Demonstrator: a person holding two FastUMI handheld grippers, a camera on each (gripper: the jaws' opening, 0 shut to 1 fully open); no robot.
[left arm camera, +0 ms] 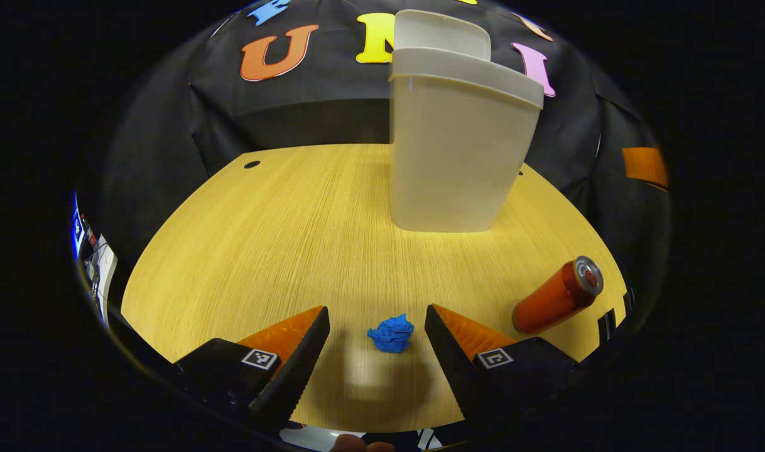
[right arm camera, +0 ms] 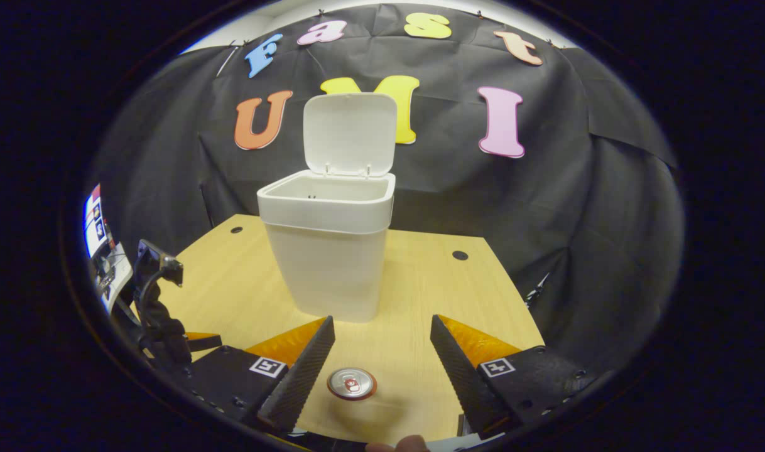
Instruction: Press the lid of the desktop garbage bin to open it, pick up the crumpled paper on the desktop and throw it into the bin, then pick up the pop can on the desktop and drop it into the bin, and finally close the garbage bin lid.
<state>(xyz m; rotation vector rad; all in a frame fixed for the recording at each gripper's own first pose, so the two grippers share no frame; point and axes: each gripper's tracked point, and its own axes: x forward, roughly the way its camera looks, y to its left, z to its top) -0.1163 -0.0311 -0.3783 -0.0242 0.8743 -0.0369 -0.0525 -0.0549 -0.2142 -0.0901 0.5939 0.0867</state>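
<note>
The bin (right arm camera: 329,251) stands on the table (left arm camera: 263,238) with its lid (right arm camera: 350,133) swung up and the mouth open, so the press step looks done and the paper is next.

The left gripper (left arm camera: 377,326) hangs wide open and empty just above the table. The paper (left arm camera: 392,333) lies right between its two fingers, a little nearer the right one, touching neither. The can (left arm camera: 558,295) stands off to that gripper's right, and the bin is ahead and slightly right, well beyond the paper.

The right gripper (right arm camera: 382,358) is also open and holds nothing. It looks down on the can (right arm camera: 352,383), whose top shows between its fingers and close below them. The bin is straight ahead of it.

The paper is likely very light and soft, a loose wad that will give under the pads. A squeeze across its middle, low near the table, should hold it, though it may skid if one finger arrives first. The can is probably stiff, smooth and rather slippery, easy to tip. Gripping its round wall about midway up seems safest.
</note>
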